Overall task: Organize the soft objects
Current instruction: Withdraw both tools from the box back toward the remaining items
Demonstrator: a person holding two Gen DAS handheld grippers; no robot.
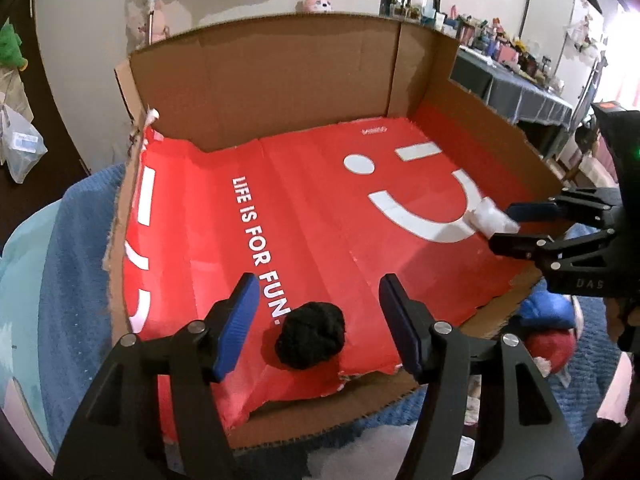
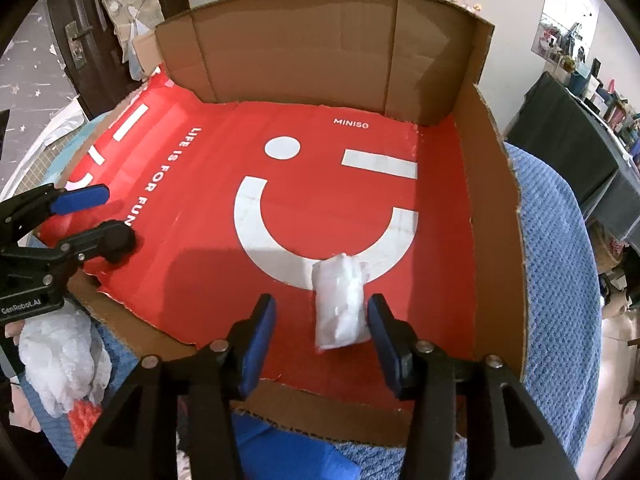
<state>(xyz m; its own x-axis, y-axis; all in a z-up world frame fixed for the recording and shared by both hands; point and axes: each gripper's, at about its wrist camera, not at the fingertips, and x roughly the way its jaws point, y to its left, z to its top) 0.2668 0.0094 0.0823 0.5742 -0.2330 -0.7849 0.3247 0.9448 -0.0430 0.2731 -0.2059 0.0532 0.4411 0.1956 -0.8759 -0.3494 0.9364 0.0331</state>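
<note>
A shallow cardboard box [image 1: 280,80] [image 2: 280,40] with a red printed floor holds two soft items. A black fuzzy ball [image 1: 310,336] [image 2: 120,244] lies near the front edge, between the blue pads of my left gripper [image 1: 318,320] [image 2: 112,216]. The pads stand apart from it, so the gripper is open. A white crumpled bundle [image 2: 340,304] [image 1: 490,220] rests on the white smile mark. My right gripper [image 2: 322,340] [image 1: 506,226] is open around it, the right pad very close to its side.
The box sits on a blue knitted blanket [image 1: 80,260] [image 2: 560,260]. Beside the front edge lie more soft items: a white fluffy heap [image 2: 60,360], a red piece [image 1: 548,344] and a blue piece [image 2: 280,452]. A cluttered cloth-covered table [image 1: 520,96] stands behind.
</note>
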